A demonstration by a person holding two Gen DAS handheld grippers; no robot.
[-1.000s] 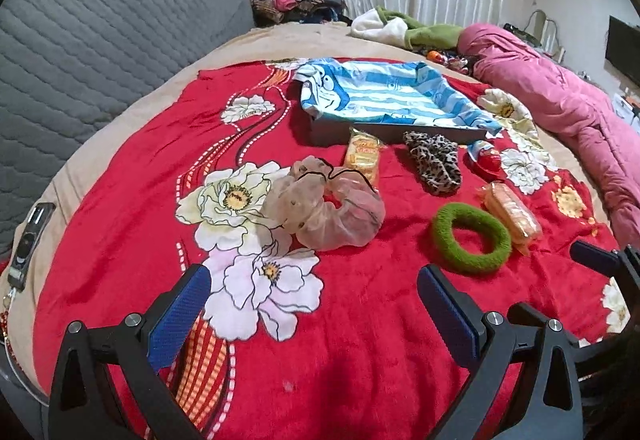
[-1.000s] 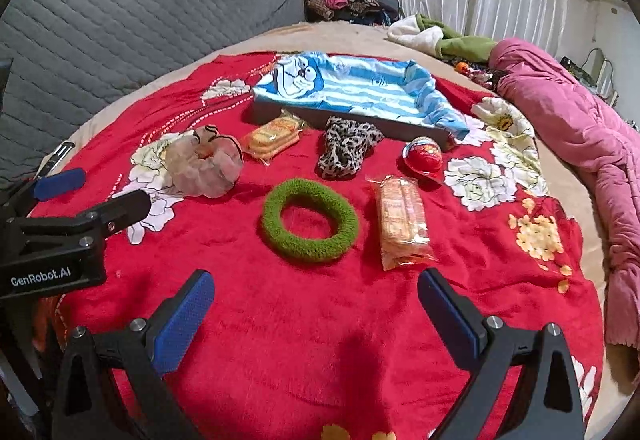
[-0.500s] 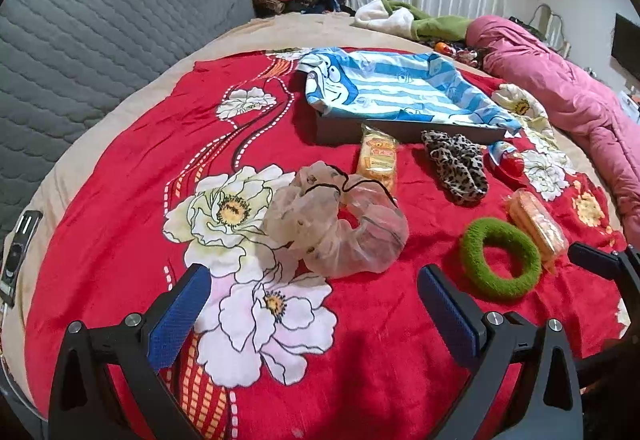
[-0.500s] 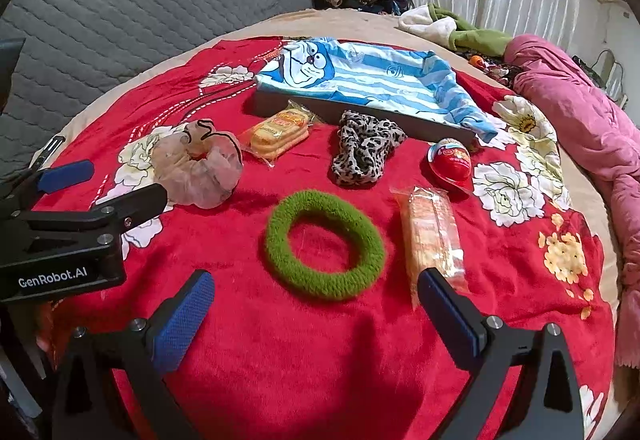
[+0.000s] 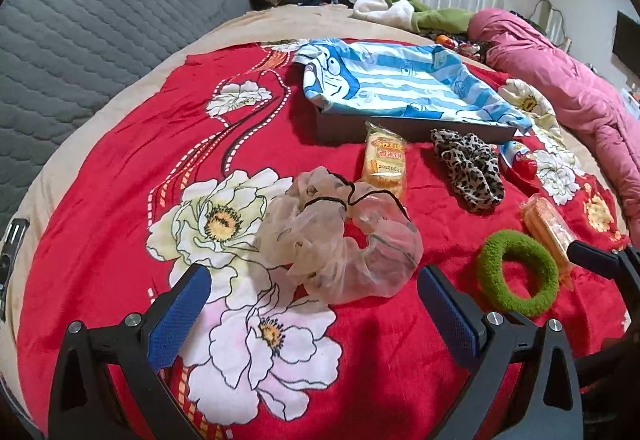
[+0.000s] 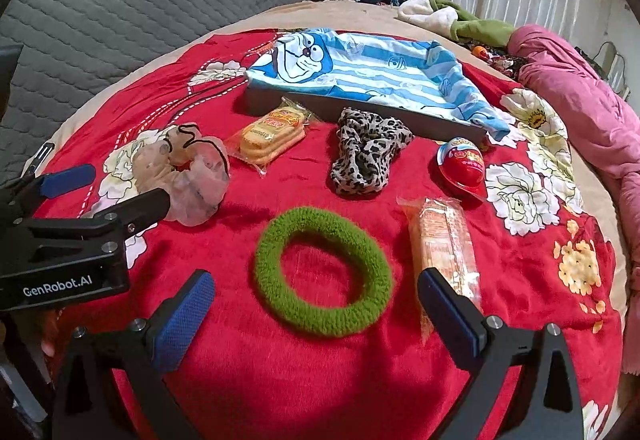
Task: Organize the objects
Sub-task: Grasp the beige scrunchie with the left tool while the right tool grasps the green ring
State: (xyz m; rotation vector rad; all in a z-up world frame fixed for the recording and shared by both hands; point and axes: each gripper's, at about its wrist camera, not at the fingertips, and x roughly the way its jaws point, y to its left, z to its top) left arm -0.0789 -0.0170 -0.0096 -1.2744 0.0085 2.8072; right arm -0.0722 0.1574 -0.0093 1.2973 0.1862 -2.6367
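Note:
On the red flowered blanket [image 5: 120, 168] lie a sheer beige scrunchie [image 5: 340, 236] [image 6: 188, 176], a green fuzzy scrunchie [image 6: 324, 272] [image 5: 518, 274], a leopard scrunchie [image 6: 368, 156] [image 5: 470, 170], two biscuit packs [image 6: 272, 136] [image 6: 444, 244], and a red egg-shaped toy [image 6: 464, 162]. My left gripper [image 5: 312, 304] is open just short of the beige scrunchie. My right gripper [image 6: 316, 316] is open, its jaws either side of the green scrunchie's near edge. A dark box lined with a blue striped cartoon cloth [image 6: 360, 76] stands behind.
A grey quilted headboard [image 5: 80, 24] rises at left. A pink duvet [image 5: 568, 80] lies along the right, clothes are piled at the back. A small dark device [image 5: 10, 244] sits at the left bed edge. The left gripper's body [image 6: 60, 252] shows at left in the right wrist view.
Both grippers have moved forward and lower toward the bed. The beige scrunchie and green scrunchie now sit closer to the jaws. Nothing on the blanket has moved.

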